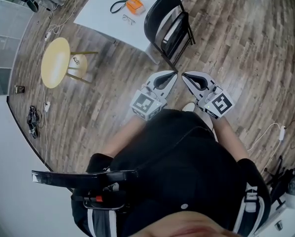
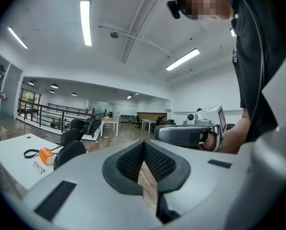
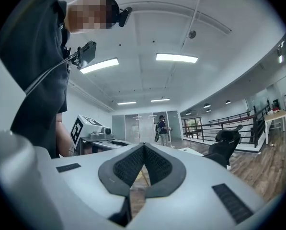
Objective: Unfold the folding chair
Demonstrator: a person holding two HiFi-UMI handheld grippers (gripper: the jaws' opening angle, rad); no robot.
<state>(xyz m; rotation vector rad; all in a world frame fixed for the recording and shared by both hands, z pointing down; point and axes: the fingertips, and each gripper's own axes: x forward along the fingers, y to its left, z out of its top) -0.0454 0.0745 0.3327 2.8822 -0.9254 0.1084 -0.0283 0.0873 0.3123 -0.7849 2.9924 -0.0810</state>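
Observation:
The black folding chair (image 1: pixel 168 26) stands on the wooden floor against the corner of the white table (image 1: pixel 100 15), its seat still close to the backrest. My left gripper (image 1: pixel 174 74) and right gripper (image 1: pixel 184 75) hover side by side just short of the chair's near legs, tips pointing at it. Both are shut with nothing between the pads. In the left gripper view the shut jaws (image 2: pixel 143 143) fill the foreground, the chair's rounded back (image 2: pixel 68 152) shows at lower left and the right gripper (image 2: pixel 181 134) sits to the right. The right gripper view shows its shut jaws (image 3: pixel 143 145).
On the white table lie an orange object (image 1: pixel 135 5), a pair of glasses (image 1: pixel 128 18) and a black strap (image 1: pixel 118 5). A round yellow stool (image 1: pixel 56 62) stands to the left. Cables (image 1: pixel 271 132) trail over the floor at right. A person (image 3: pixel 161 128) stands far off.

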